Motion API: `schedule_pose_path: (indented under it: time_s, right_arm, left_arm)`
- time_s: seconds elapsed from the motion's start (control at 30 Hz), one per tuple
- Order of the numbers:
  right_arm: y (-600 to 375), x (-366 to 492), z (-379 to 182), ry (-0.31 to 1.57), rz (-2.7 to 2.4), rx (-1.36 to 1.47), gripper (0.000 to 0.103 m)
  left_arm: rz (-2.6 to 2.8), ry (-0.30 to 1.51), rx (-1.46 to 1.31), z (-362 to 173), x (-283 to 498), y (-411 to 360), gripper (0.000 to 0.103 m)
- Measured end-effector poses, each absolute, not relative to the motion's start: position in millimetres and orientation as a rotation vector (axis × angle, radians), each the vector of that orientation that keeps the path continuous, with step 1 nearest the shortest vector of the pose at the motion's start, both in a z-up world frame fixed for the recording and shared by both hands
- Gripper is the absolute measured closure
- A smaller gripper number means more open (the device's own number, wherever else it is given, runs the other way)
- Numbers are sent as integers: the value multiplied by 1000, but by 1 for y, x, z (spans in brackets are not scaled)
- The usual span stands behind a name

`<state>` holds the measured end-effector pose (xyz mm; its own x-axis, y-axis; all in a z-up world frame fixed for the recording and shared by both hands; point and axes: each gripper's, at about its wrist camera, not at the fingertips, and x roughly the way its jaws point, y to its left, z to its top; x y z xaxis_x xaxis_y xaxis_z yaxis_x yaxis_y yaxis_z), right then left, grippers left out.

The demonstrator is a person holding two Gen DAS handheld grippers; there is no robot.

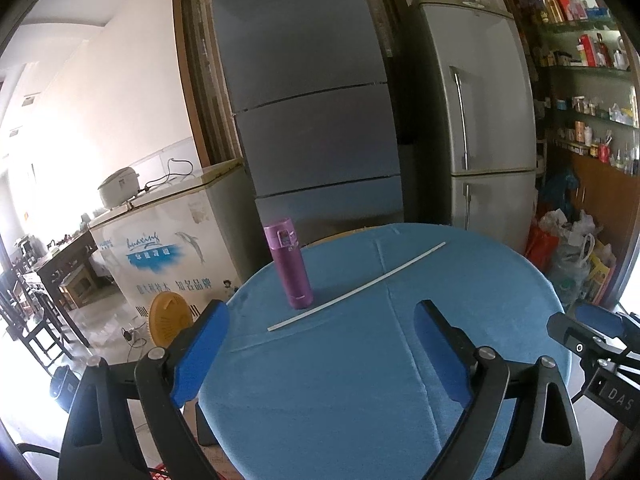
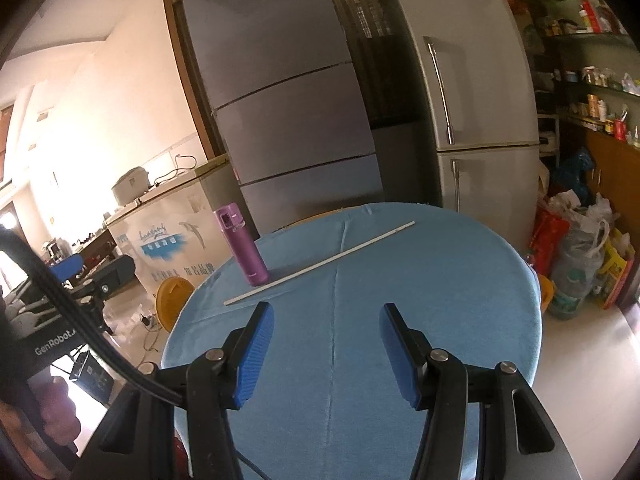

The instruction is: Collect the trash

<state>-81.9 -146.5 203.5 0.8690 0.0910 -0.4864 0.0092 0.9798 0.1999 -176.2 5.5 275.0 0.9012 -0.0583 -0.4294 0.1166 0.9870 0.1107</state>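
Both pairs of fingers stand spread wide and hold nothing: our left gripper (image 1: 322, 344) and our right gripper (image 2: 328, 346) hover over the near part of the table (image 1: 460, 280), blue pads (image 2: 256, 356) well clear of everything on it.

Going by size, we see the round table under its blue cloth, then a purple flask (image 1: 290, 266) standing upright toward ten o'clock on the tabletop, then a thin white stick (image 1: 356, 286) lying flat, running from about nine o'clock up toward one o'clock. Its near end passes just beside the base of the flask; we cannot tell whether they touch.

We judge the stick to be the likeliest trash; the flask looks like a keeper. No bin shows on the table. A heap of bags (image 1: 572, 248) sits on the floor off at three o'clock, though we cannot say it is the trash spot.

If the stick is to be collected, it lies low on the cloth, so the pads must come down close to the surface and pinch across its width, away from the flask.
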Motion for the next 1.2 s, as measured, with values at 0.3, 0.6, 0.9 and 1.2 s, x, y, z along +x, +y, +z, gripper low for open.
schedule_pose_path:
  time_s: [0.3, 0.6, 0.9, 1.2]
  right_arm:
    - [-131, -80, 212, 506, 61, 161, 44]
    - [-120, -78, 218, 500, 62, 140, 41]
    - [-110, -79, 223, 488, 53, 118, 40]
    - [-101, -76, 224, 492, 44, 101, 40]
  left_arm:
    - [-100, 423, 120, 278, -179, 12, 9]
    - [-99, 425, 101, 278, -176, 21, 9]
    - [-104, 425, 85, 277, -173, 29, 9]
    - [-103, 416, 68, 276, -175, 38, 9]
